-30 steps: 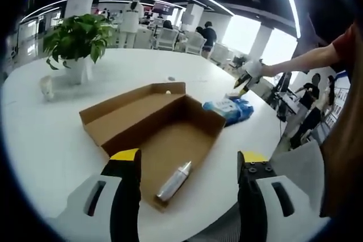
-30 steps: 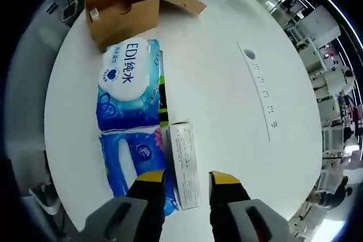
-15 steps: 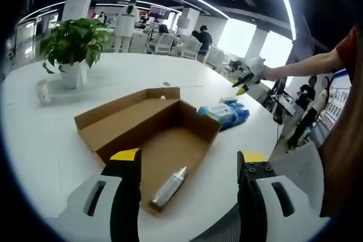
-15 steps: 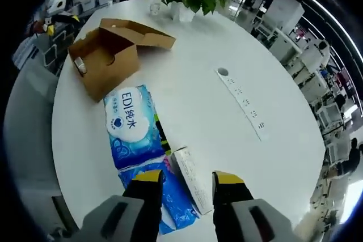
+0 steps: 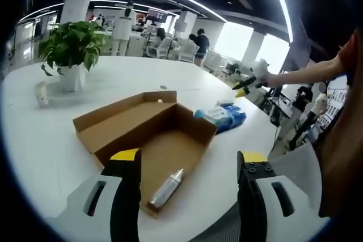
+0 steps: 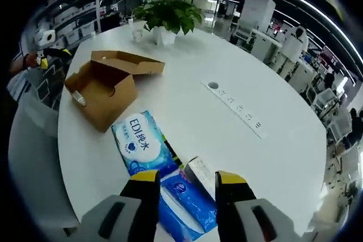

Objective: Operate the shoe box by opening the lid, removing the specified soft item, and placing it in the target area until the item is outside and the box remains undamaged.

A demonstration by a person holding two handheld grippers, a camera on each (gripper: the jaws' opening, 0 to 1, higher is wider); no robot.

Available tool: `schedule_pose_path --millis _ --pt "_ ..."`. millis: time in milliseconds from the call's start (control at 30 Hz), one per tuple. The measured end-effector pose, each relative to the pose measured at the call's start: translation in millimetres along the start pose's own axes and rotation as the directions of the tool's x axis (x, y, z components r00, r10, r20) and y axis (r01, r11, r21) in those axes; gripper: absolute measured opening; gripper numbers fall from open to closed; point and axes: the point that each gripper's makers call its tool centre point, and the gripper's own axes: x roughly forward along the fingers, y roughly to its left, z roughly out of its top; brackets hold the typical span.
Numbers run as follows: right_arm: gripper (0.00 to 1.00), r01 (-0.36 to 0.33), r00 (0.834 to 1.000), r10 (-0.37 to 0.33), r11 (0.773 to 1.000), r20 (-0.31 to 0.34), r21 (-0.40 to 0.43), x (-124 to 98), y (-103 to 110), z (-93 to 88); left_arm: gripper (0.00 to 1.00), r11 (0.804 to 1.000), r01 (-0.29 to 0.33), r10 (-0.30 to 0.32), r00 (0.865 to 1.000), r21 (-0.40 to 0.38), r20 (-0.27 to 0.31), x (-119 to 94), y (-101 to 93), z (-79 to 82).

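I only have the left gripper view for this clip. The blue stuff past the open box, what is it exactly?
Observer: Two blue packs of wipes, and a small white carton lies beside the nearer one.
Operator: Where is the right gripper?
Observer: The right gripper is above those packs, its jaws apart with nothing between them.
Operator: Anything else on the table on that side?
Observer: A white power strip set in the tabletop, past the packs.
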Motion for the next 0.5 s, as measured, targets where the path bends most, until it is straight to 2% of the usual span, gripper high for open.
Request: schedule_pose_path --millis 200,500 --pt "0.37 0.008 0.998 -0.013 0.996 0.057 0.089 -6 11 1.3 0.68 1.0 0.01 -0.01 1.0 0.004 0.006 -2 -3.2 0.3" --pt "0.4 0.004 0.994 -0.02 0.99 0.11 0.137 -12 34 5.2 0.68 0.999 0.031 -0.031 0.999 0.013 0.019 -1 -9.3 3.8"
